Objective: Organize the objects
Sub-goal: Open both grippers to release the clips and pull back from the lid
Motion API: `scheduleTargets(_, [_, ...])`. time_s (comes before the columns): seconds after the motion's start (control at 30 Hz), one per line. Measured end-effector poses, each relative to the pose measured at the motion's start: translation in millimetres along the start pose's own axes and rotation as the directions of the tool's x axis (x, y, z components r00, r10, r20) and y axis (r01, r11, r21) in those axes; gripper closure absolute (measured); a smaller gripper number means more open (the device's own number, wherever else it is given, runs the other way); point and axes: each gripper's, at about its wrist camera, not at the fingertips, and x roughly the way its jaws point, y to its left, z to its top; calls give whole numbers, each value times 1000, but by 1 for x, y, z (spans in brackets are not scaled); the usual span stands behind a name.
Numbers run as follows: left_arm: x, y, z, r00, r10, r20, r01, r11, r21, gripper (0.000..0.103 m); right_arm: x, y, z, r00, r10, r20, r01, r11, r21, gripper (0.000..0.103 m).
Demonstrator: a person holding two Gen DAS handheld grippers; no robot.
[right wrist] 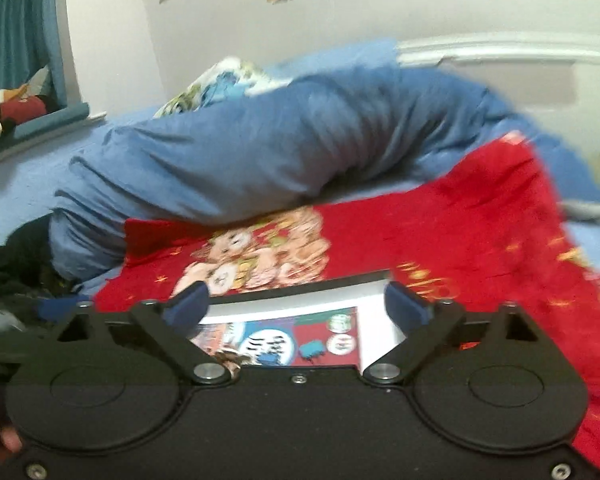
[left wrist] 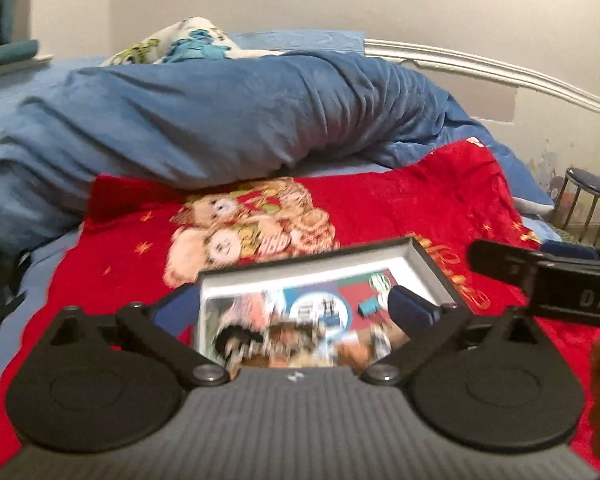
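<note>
The left gripper (left wrist: pixel 294 308) stands spread as wide as it goes, its blue-padded fingers (left wrist: pixel 410 309) flanking but not pressing the shallow white-walled box with a colourful printed picture inside (left wrist: pixel 312 280), so it holds nothing. The right gripper (right wrist: pixel 296 306) is likewise fully spread and empty, its blue pads (right wrist: pixel 190 304) standing off the same box (right wrist: pixel 300 300) at either side. Seemingly the box has been set down here and let go, since it lies flat and unsupported by either tool. It rests near the front edge of the bed, on a red plush blanket with a teddy-bear print (left wrist: pixel 260 220) that gives it a level, soft base. Beyond the blanket a bulky blue duvet (left wrist: pixel 204 120) is heaped across the middle of the bed, with a patterned pillow (left wrist: pixel 188 40) behind it by the white curved bed rail (left wrist: pixel 480 68). A small round blue-topped stool (left wrist: pixel 590 190) stands beyond the bed's right edge. The picture's details are too blurred to read.
</note>
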Motion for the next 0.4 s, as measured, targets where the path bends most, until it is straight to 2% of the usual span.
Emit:
scheduleTargets(0.1, [-37, 6, -27, 1000, 9, -23, -9, 1000, -29, 0, -38, 3, -21, 1000, 16, -10, -15, 998, 56, 0])
scheduleTargets(0.23, [-61, 10, -73, 997, 57, -45, -58, 998, -23, 0, -61, 7, -54, 998, 4, -57, 0, 997, 71, 0])
scheduleTargets(0.33, [-49, 13, -104, 992, 77, -97, -78, 997, -7, 0, -51, 7, -81, 995, 8, -98, -4, 999, 42, 0])
scheduleTargets(0.4, [-31, 13, -119, 987, 77, -143, -79, 997, -4, 0, -37, 7, -99, 993, -23, -115, 26, 999, 20, 0])
